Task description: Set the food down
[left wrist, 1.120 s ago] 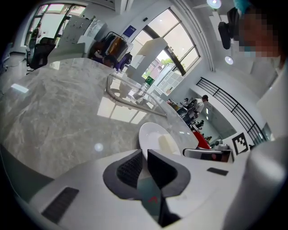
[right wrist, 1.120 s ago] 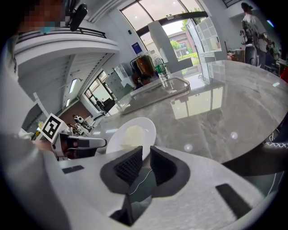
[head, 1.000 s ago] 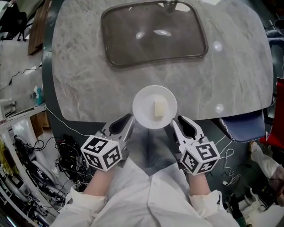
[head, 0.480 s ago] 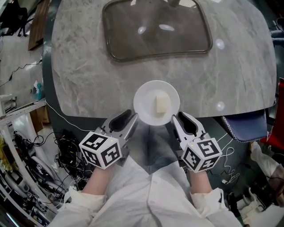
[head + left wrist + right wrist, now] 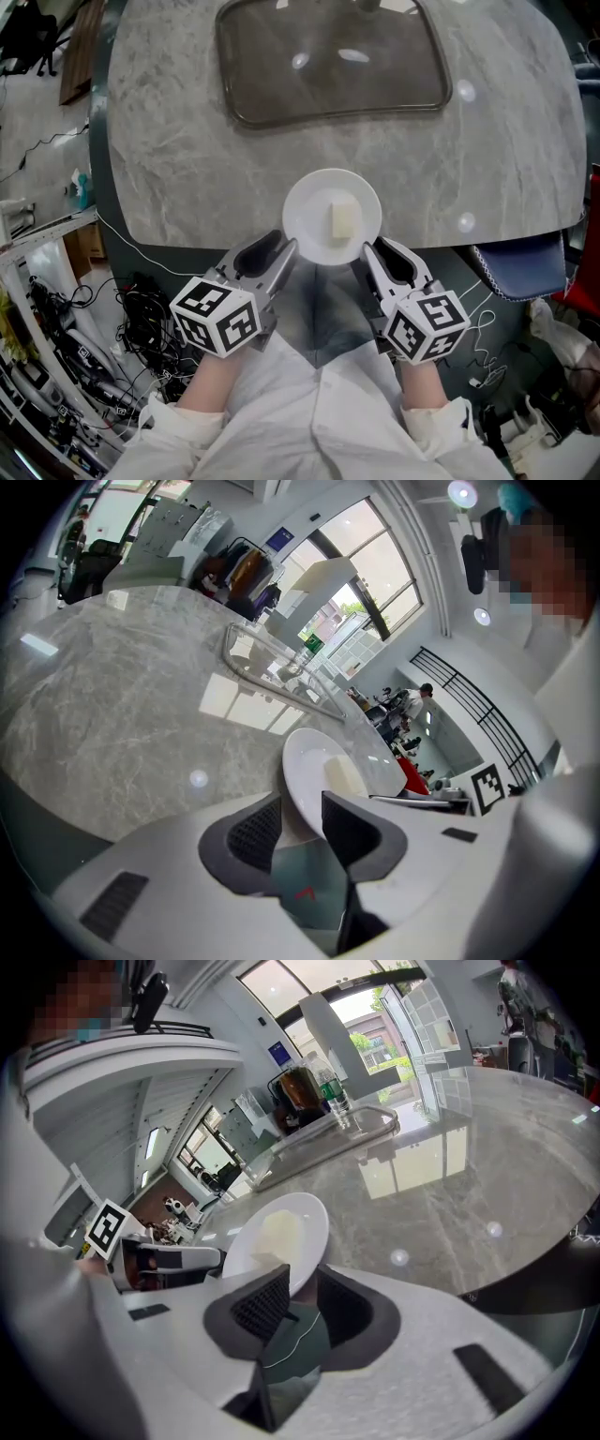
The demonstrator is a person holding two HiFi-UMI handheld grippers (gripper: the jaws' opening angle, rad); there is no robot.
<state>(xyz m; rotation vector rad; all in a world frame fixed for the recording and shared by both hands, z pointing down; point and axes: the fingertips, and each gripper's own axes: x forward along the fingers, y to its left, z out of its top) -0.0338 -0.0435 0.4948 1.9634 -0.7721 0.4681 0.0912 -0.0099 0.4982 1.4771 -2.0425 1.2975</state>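
A smooth, round white plate [image 5: 314,199] bearing a pale rectangular food block [image 5: 344,221] is at the veined grey marble table's [image 5: 187,141] near edge. The left gripper [image 5: 279,255] and right gripper [image 5: 373,261] each pinch its rim.

Head cam: high, faced steeply down on marble counter [image 5: 187,141] edge. Cam on L gripper [image 5: 277,253]: low, close behind own jaws, faced fwd across counter. Cam on R gripper [image 5: 382,259]: same, mirrored. All 3 shared white plate [image 5: 307,211], sink [image 5: 333,66].
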